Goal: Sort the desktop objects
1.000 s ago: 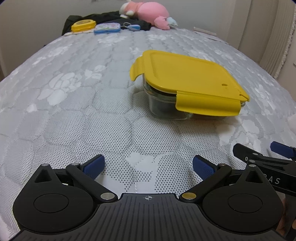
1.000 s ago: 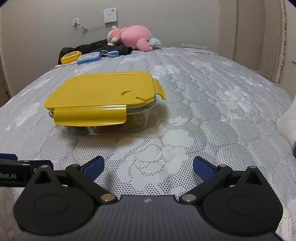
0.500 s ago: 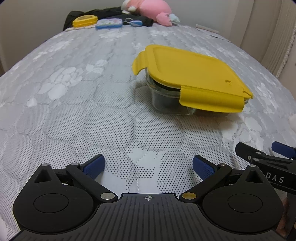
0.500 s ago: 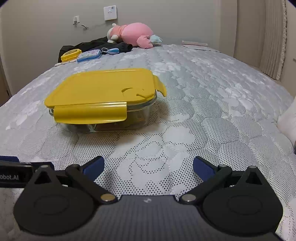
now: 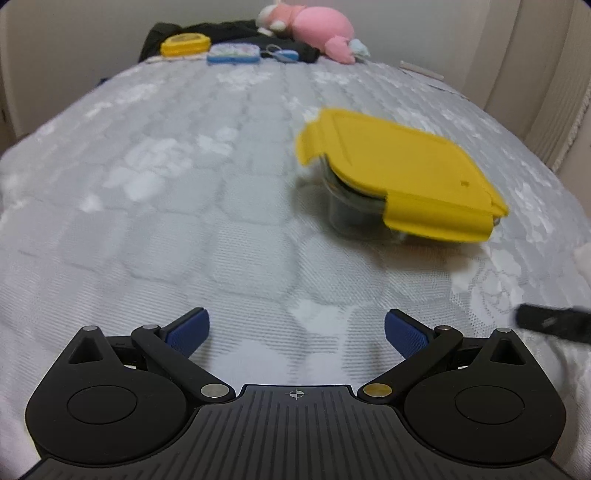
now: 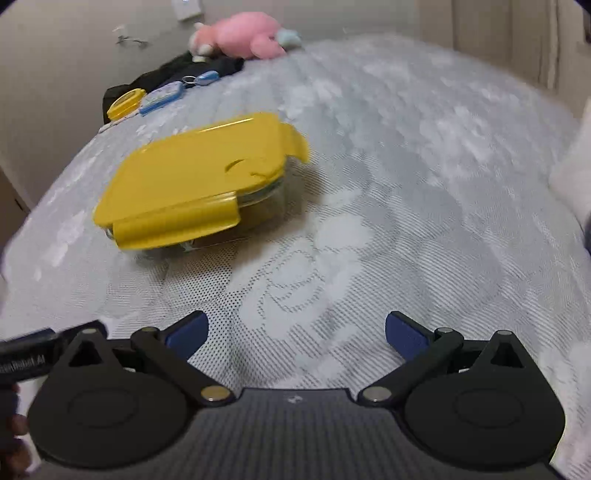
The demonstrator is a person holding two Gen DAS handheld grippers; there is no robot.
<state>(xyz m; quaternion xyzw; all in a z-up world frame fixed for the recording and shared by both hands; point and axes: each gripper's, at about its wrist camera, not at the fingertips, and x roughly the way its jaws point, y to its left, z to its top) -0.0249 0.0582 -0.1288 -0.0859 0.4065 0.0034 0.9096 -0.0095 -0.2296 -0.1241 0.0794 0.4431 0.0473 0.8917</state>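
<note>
A glass container with a yellow lid (image 5: 399, 173) (image 6: 199, 173) rests on the grey patterned mattress (image 5: 184, 206), its lid sitting loosely with the clip flaps out. Dark items show dimly through the glass. My left gripper (image 5: 297, 328) is open and empty, well short of the container, which lies ahead to its right. My right gripper (image 6: 295, 328) is open and empty too, with the container ahead to its left. Part of the right gripper (image 5: 550, 321) shows at the left view's right edge; part of the left gripper (image 6: 33, 350) shows at the right view's left edge.
At the far end lie a pink plush toy (image 5: 314, 29), dark clothing (image 5: 221, 37), a small yellow box (image 5: 184, 44), a blue-rimmed case (image 5: 232, 55) and a blue key fob (image 5: 282, 55). A white pillow (image 6: 572, 166) sits at the right.
Both views have risen and tilted, and both are blurred by motion. The container looks farther from both grippers. Both grippers stay open and empty.
</note>
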